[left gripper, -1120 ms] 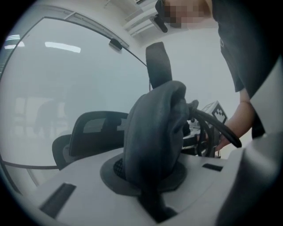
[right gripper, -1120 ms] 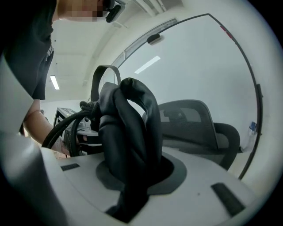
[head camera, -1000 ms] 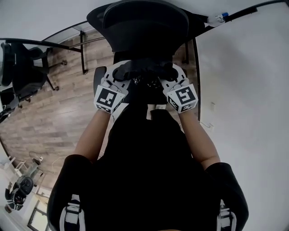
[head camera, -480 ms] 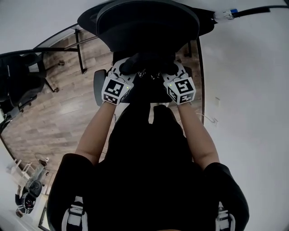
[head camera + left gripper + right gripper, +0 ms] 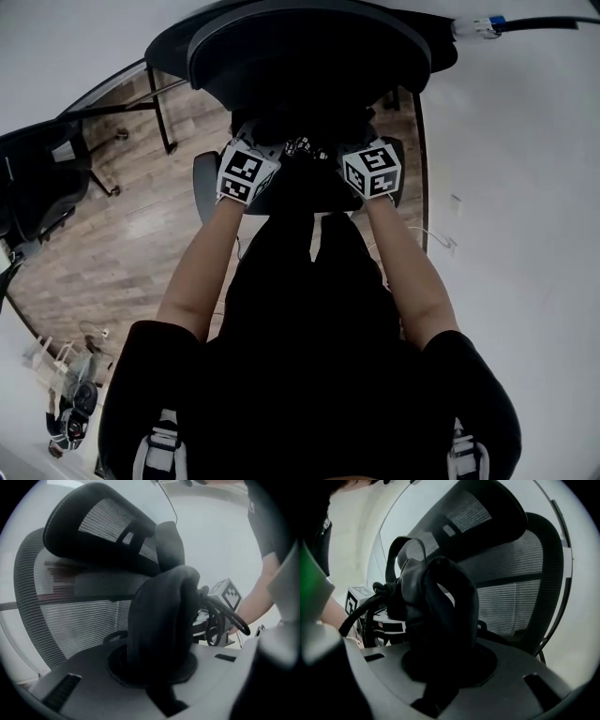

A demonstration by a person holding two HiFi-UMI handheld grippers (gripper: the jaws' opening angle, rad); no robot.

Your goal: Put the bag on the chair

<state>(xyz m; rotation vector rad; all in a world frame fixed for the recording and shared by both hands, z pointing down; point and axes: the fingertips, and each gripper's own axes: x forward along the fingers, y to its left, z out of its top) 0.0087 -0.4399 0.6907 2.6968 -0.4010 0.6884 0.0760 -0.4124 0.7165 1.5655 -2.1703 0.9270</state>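
In the head view, a black bag [image 5: 302,129] hangs between my two grippers, low in front of the back of a black mesh office chair [image 5: 309,56] and partly hidden under its headrest. My left gripper [image 5: 264,145] is shut on a fold of the bag's left side. My right gripper [image 5: 354,145] is shut on its right side. In the left gripper view, the left gripper [image 5: 154,667] clamps bunched black bag fabric [image 5: 161,620], with the chair's mesh back [image 5: 61,606] behind. In the right gripper view, the right gripper [image 5: 445,667] grips the bag [image 5: 440,616] before the chair back [image 5: 520,588].
The chair's armrest [image 5: 202,178] shows beside my left gripper. A second office chair [image 5: 37,187] stands on the wooden floor [image 5: 112,253] at left. A table leg [image 5: 157,108] is behind it. A white wall [image 5: 525,234] fills the right, with a cable and plug [image 5: 480,25] on top.
Both grippers have sunk together with the bag toward the chair, moving up in the head view until the bag sits under the headrest's edge. Their hold on the bag looks the same.
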